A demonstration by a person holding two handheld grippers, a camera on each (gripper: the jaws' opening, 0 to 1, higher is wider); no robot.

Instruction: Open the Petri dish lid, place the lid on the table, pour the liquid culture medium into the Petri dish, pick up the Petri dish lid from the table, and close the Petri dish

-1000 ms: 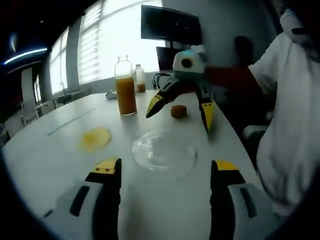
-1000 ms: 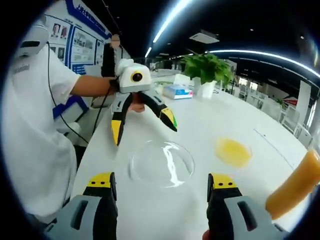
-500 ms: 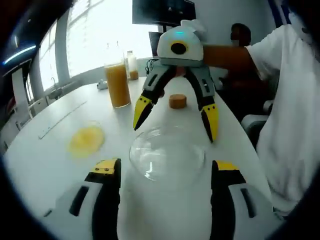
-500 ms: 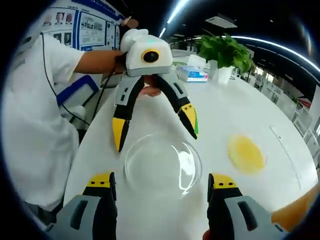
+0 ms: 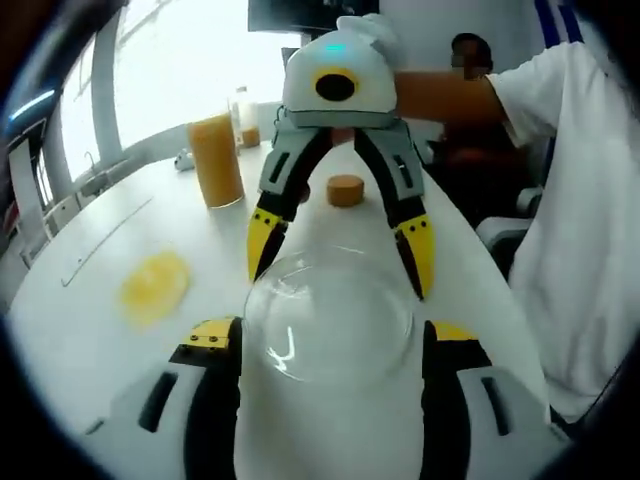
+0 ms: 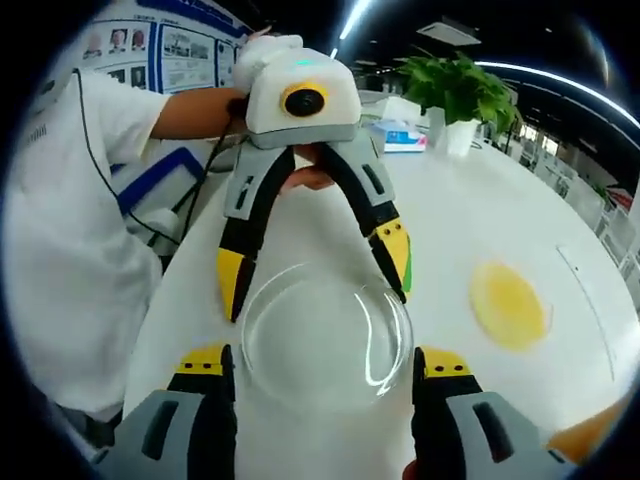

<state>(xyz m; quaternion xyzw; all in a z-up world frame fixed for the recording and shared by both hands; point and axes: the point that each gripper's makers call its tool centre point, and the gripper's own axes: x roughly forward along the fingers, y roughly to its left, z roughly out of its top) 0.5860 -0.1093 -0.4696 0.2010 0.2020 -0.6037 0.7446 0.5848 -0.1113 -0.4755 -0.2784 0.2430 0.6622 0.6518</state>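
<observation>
A clear Petri dish [image 5: 328, 318] with its lid on rests on the white table [image 5: 120, 230]. My left gripper [image 5: 330, 340] is open, its yellow-tipped jaws on either side of the dish's near rim. My right gripper [image 5: 338, 262] faces it from across the dish, open, fingertips hanging over the far rim. In the right gripper view the same dish [image 6: 325, 335] lies between my right gripper [image 6: 322, 362] and the open left gripper [image 6: 312, 275]. A bottle of orange liquid [image 5: 215, 160] stands uncapped at the back left; its orange cap [image 5: 345, 190] lies beyond the dish.
A flat yellow disc [image 5: 153, 285] lies on the table left of the dish, seen too as the yellow disc [image 6: 510, 300]. A small bottle [image 5: 243, 120] stands behind the big one. A person in white [image 5: 580, 230] sits at the table edge. A plant [image 6: 460, 90] stands far off.
Both grippers have closed in on the dish from opposite sides; it now lies between both pairs of open jaws. The dish itself stays on the table.
</observation>
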